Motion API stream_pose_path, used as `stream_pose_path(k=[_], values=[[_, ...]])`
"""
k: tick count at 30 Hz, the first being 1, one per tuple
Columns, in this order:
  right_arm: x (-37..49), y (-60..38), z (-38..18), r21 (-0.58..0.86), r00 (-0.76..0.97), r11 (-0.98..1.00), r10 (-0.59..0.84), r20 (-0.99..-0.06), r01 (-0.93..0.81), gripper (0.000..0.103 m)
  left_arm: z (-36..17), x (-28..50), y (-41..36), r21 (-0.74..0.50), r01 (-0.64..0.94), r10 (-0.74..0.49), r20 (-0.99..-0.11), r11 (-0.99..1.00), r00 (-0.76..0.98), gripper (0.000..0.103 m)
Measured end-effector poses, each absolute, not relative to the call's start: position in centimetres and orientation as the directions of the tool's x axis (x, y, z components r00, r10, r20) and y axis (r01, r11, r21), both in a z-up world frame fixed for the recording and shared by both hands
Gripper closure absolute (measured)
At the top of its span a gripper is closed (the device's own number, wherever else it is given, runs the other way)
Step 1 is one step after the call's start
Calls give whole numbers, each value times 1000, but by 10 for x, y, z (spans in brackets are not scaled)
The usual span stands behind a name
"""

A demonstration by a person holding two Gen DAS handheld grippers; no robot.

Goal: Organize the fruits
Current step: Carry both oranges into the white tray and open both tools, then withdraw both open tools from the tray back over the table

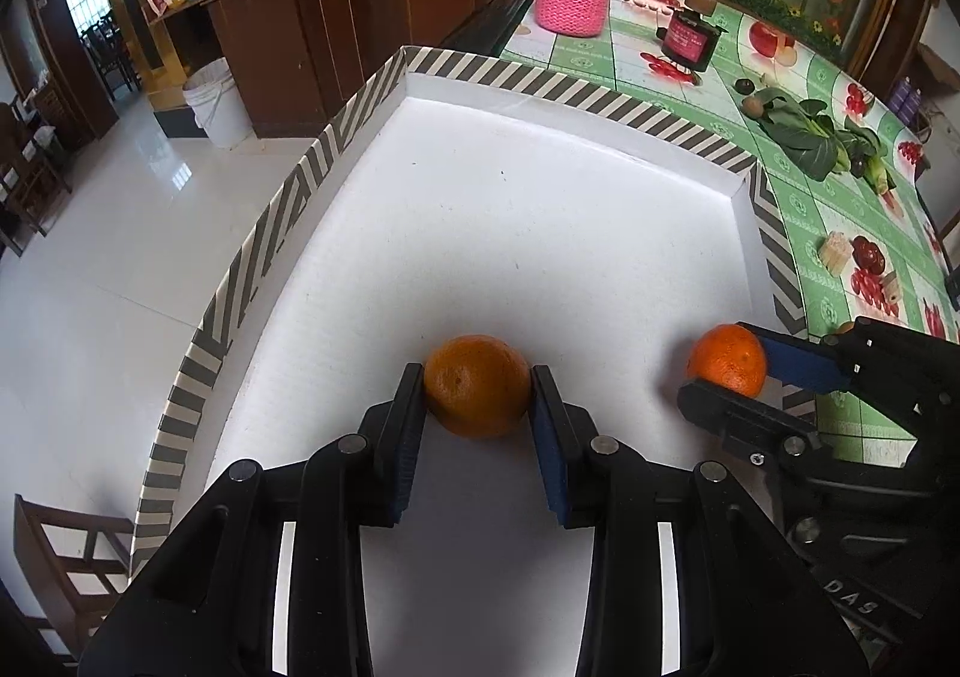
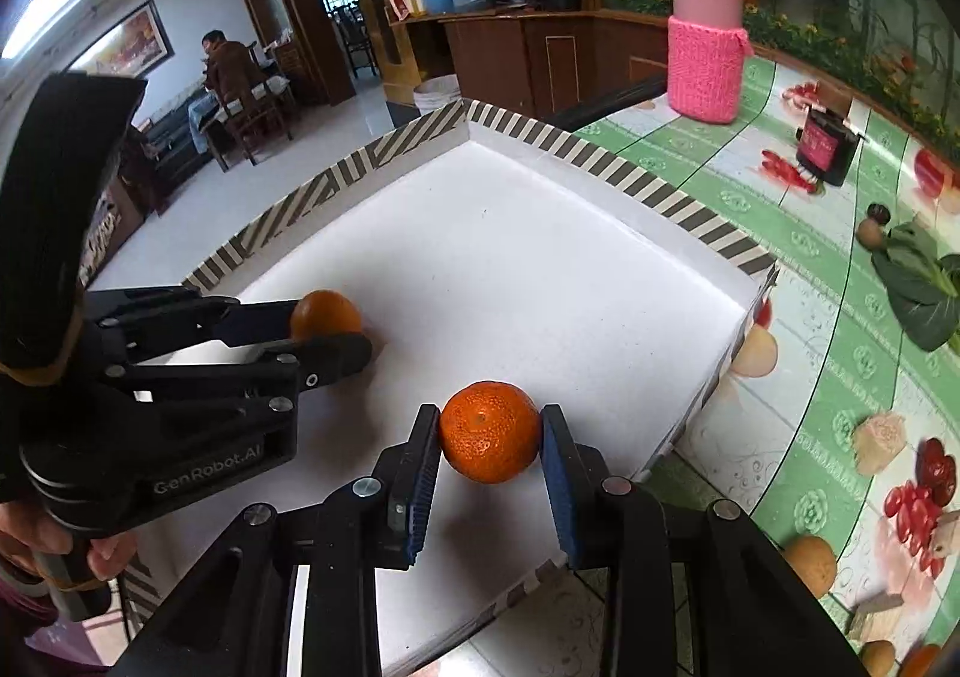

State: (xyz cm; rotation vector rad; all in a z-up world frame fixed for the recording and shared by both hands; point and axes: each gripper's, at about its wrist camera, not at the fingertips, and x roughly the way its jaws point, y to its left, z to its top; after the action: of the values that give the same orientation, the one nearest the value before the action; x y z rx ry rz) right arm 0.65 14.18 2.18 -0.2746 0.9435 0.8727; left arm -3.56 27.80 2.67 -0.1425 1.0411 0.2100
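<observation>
From the left wrist I see my left gripper (image 1: 477,386) clamped on a round orange mandarin (image 1: 477,384) low over the white striped-rim cardboard tray (image 1: 510,209); from the right wrist, my right gripper (image 2: 491,431) clamps a second orange mandarin (image 2: 490,431) near the tray's edge; released carelessly, I judge either could roll, this one off.

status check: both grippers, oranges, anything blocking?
Left gripper shut on left orange, right gripper shut on right orange. Both over the white tray floor. Tray otherwise bare, nothing blocking.

dimpled orange (image 2: 489,432) (matt cardboard tray (image 2: 600,269))
</observation>
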Motion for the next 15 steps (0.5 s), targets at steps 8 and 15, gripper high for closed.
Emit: stream_pose_path(k=[8, 15], values=[[2, 143, 22, 98, 308, 639, 493, -814, -763, 69, 28, -37, 286, -90, -247, 48, -863, 965, 503, 64], [-12, 119, 38, 138, 323, 648, 539, -778, -749, 68, 35, -48, 293, -131, -272, 34, -849, 953, 527, 47]])
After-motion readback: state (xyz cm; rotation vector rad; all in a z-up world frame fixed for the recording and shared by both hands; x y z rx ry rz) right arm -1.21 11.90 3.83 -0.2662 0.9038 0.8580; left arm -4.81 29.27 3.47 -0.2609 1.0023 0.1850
